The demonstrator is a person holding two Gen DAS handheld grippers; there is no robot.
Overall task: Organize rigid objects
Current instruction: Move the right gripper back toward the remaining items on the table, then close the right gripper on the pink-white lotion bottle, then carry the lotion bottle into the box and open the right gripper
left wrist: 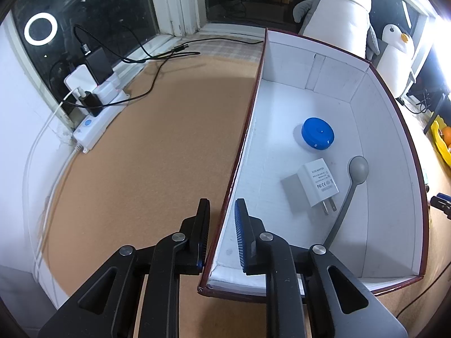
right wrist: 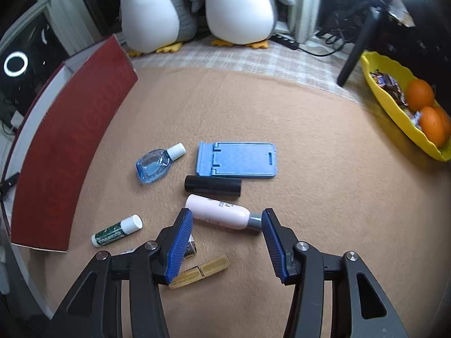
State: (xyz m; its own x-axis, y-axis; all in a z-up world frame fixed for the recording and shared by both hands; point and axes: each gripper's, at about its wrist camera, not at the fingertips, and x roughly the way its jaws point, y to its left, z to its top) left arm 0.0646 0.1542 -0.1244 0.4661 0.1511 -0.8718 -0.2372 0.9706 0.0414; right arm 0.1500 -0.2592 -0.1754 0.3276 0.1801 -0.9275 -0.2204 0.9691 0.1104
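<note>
In the left wrist view my left gripper (left wrist: 222, 201) straddles the left wall of the white, red-edged box (left wrist: 239, 152), shut on that wall with one finger outside and one inside. In the box lie a blue round case (left wrist: 318, 133), a white plug adapter (left wrist: 318, 183) and a grey spoon (left wrist: 348, 194). In the right wrist view my right gripper (right wrist: 227, 212) is open just above a pink tube (right wrist: 220, 212). Near it lie a black tube (right wrist: 212, 186), a blue phone stand (right wrist: 236, 159), a blue dropper bottle (right wrist: 157, 163), a lip balm (right wrist: 117, 231) and a wooden clothespin (right wrist: 200, 271).
A yellow dish (right wrist: 394, 109) with oranges stands at the right. Two plush penguins (right wrist: 236, 8) sit at the back. A power strip (left wrist: 98, 124) with chargers and cables lies by the window at the left. The box's red outer wall (right wrist: 64, 155) is at the left.
</note>
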